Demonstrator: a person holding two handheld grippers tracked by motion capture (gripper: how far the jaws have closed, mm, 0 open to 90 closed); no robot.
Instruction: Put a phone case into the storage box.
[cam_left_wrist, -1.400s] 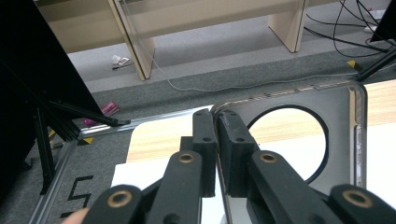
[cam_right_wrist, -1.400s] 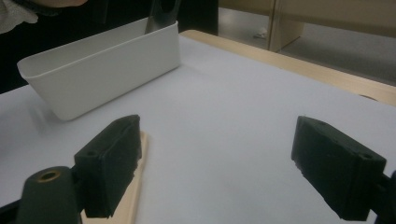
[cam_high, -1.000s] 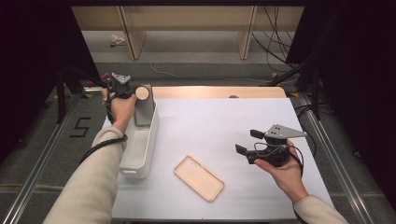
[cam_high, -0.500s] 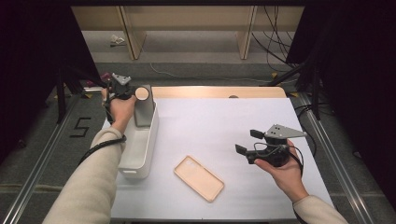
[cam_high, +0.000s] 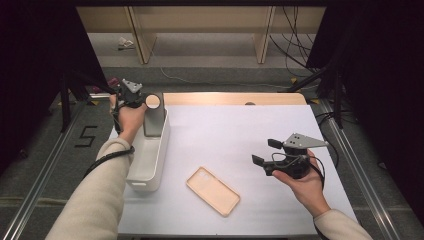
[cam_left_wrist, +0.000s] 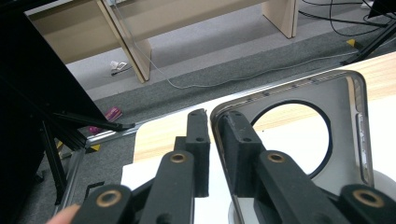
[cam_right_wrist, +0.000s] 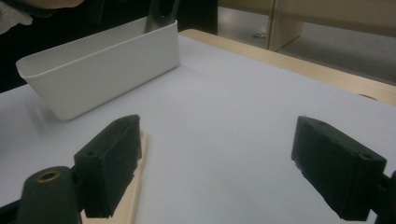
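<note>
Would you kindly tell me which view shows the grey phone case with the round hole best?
The left gripper view: the grey phone case is close, rim and hole clear. The high view shows it small, standing in the white bin; the right gripper view shows just its top.

This looks like a lab set up for recording, not a home. A table (cam_high: 240, 127) with a white top and a bare wooden far edge stands fenced in by black curtains (cam_high: 35, 65) on both sides. Metal rails (cam_high: 45, 165) run along the grey carpet (cam_high: 215, 75), and a "5" (cam_high: 86, 136) is marked on the floor beside one. Loose cables (cam_high: 292, 35) trail over the carpet near plain wooden furniture legs (cam_high: 141, 35) at the back.
</note>
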